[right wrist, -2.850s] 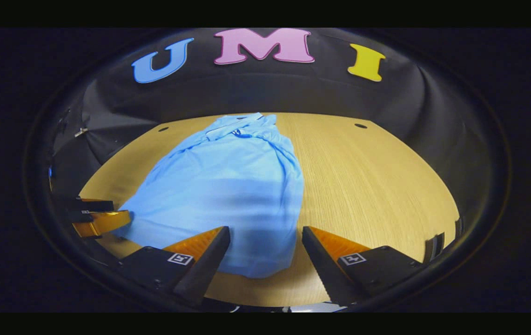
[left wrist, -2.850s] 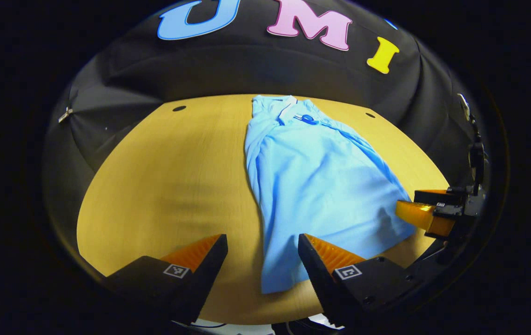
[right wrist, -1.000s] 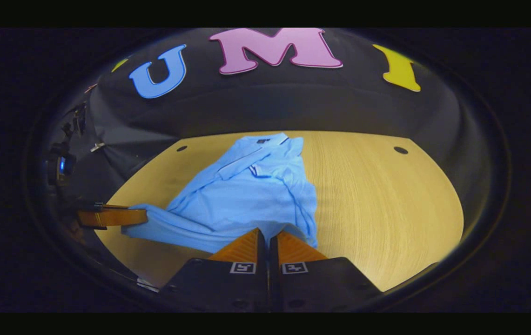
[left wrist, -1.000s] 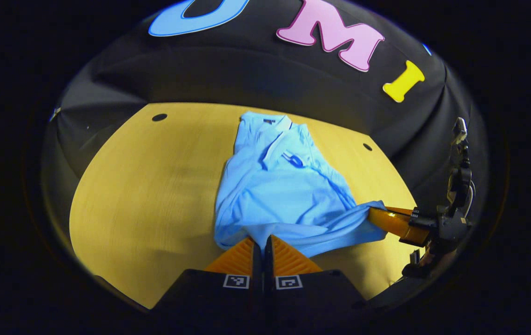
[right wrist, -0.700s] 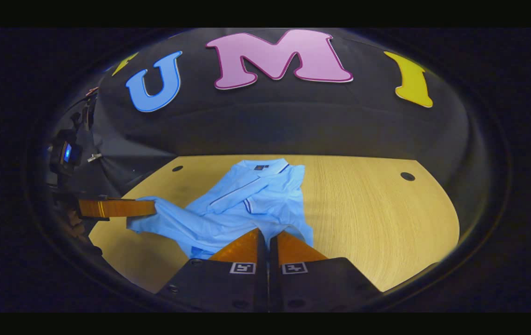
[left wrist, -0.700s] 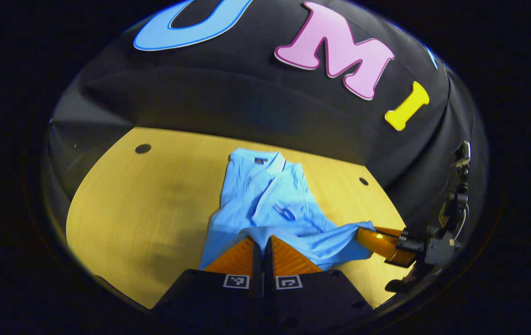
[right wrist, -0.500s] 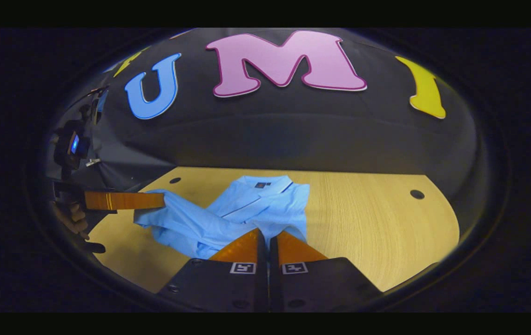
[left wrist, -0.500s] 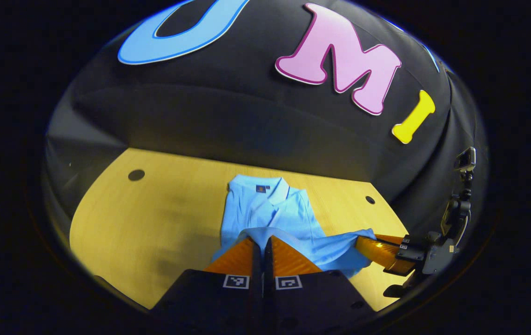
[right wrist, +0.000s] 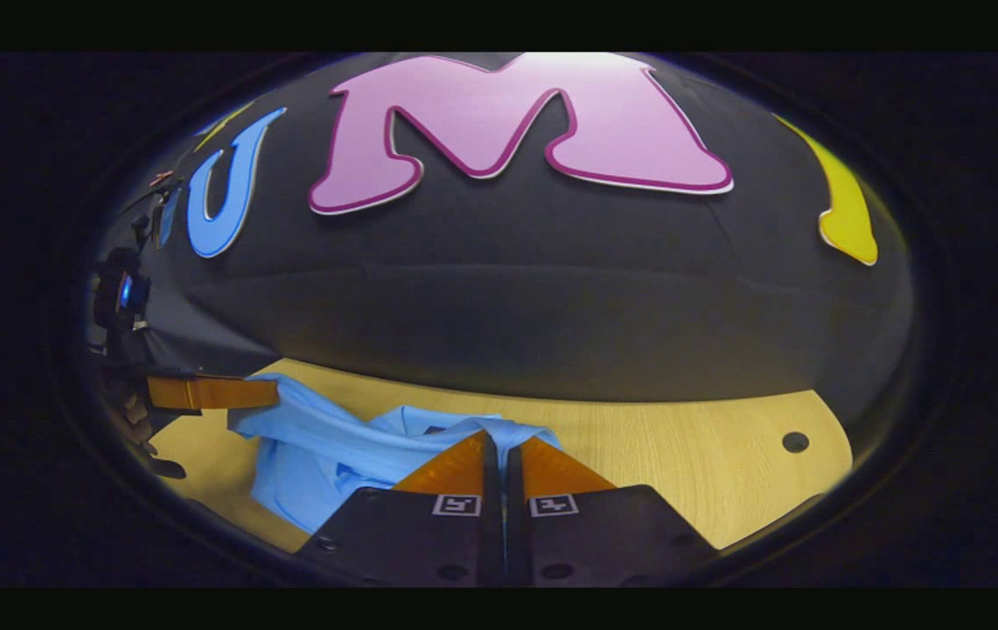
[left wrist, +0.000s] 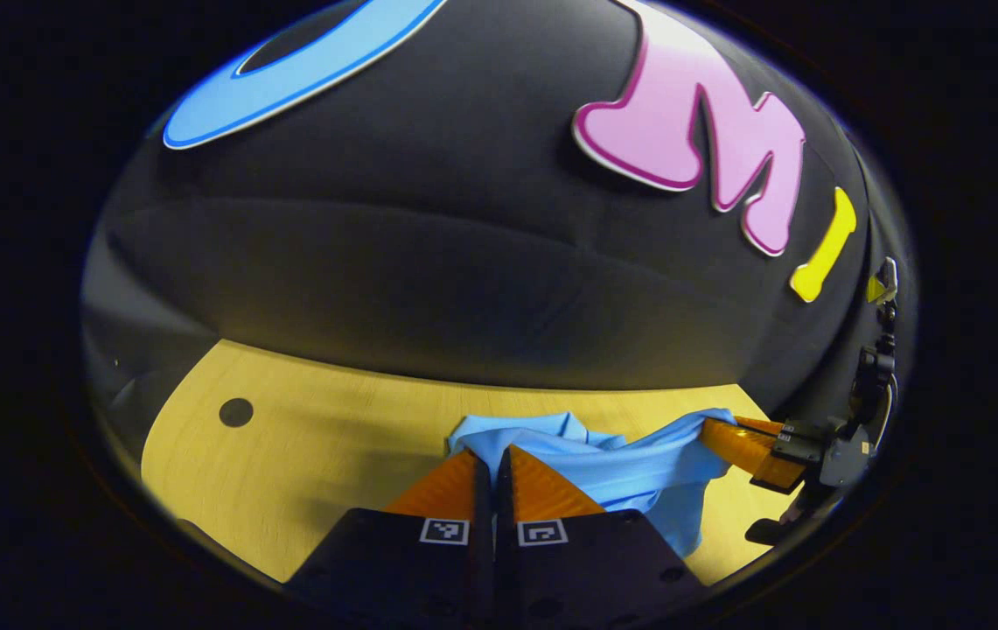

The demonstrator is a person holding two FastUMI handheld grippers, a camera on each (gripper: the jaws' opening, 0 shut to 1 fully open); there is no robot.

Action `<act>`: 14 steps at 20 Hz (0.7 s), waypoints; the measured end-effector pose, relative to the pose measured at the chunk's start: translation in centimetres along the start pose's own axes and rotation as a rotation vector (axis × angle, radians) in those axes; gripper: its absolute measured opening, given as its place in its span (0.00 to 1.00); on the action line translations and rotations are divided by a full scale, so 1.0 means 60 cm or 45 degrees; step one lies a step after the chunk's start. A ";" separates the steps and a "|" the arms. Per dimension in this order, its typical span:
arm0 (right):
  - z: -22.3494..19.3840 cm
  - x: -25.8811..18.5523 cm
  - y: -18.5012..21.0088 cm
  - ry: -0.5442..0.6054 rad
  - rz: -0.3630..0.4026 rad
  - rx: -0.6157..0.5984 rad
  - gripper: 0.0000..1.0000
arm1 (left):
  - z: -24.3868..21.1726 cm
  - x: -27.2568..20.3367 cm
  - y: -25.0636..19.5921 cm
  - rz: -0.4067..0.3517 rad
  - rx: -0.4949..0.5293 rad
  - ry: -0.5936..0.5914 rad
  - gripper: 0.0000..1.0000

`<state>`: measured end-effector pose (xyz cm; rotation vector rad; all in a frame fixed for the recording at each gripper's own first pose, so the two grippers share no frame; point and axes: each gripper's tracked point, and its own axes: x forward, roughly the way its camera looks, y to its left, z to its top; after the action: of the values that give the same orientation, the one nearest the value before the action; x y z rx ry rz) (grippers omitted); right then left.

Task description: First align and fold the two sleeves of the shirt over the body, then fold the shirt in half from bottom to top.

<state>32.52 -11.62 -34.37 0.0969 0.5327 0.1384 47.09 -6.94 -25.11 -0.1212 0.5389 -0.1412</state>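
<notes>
The hem has travelled up toward the collar since a moment ago. Left gripper (left wrist: 492, 455) and right gripper (right wrist: 503, 442) each pinch the blue shirt (left wrist: 630, 468) tight, cloth bunched just beyond the jaws. Farther out lies wooden table (right wrist: 691, 455), then the black cloth wall (right wrist: 551, 297).

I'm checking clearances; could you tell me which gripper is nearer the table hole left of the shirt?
Left. The left gripper, shut on the shirt, sits to the right of the hole; the right gripper holds the shirt's far side, farther right.
</notes>
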 end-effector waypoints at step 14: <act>-0.076 0.159 -0.061 0.131 -0.225 -0.133 0.23 | -0.029 0.171 0.067 0.137 0.277 -0.012 0.40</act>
<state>38.69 -13.49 -43.52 -0.0598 0.6332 -0.0015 55.33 -4.83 -32.33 0.1185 0.5160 -0.0938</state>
